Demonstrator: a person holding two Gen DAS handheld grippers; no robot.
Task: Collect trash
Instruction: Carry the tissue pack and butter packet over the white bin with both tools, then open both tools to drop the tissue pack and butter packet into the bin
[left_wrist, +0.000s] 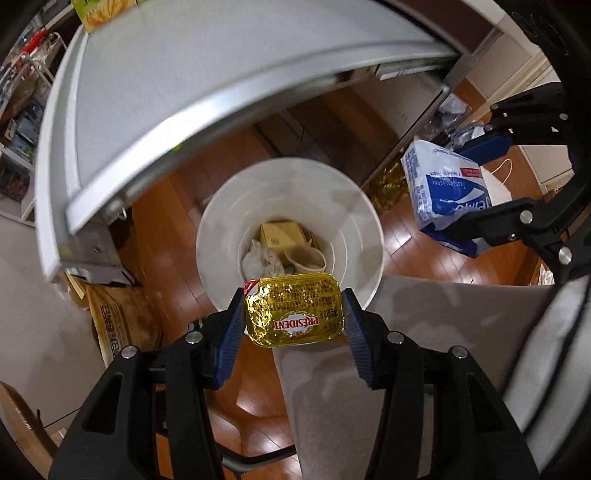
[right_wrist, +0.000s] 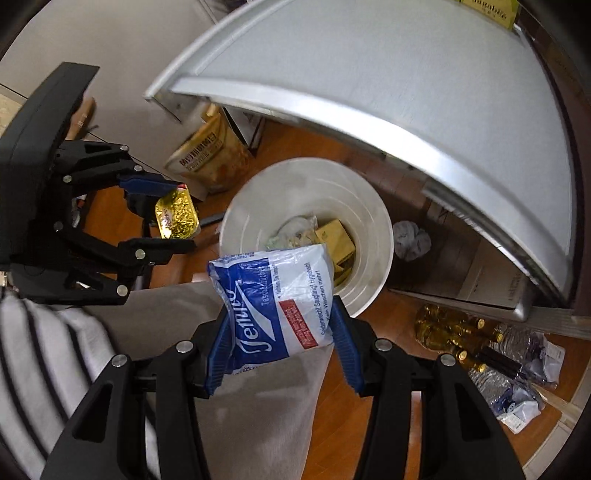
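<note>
Wooden floor (right_wrist: 354, 417): white bin (right_wrist: 373, 206) stands on it, ahead of and below both tongs. Tan printed bag (right_wrist: 207, 155) lies beyond the left tongs. Gold-capped bottles (right_wrist: 454, 339) and clear plastic wrappers (right_wrist: 517, 391) lie right of the right tongs.

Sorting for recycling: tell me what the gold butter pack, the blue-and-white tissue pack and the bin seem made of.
Gold butter pack, in the left tongs: crinkled shiny metallic foil lid; the tub beneath is hidden.
Tissue pack, in the right tongs: thin glossy plastic film, wrinkled and printed.
Bin: apparently smooth white plastic with moulded ridges, though painted metal is possible.
</note>
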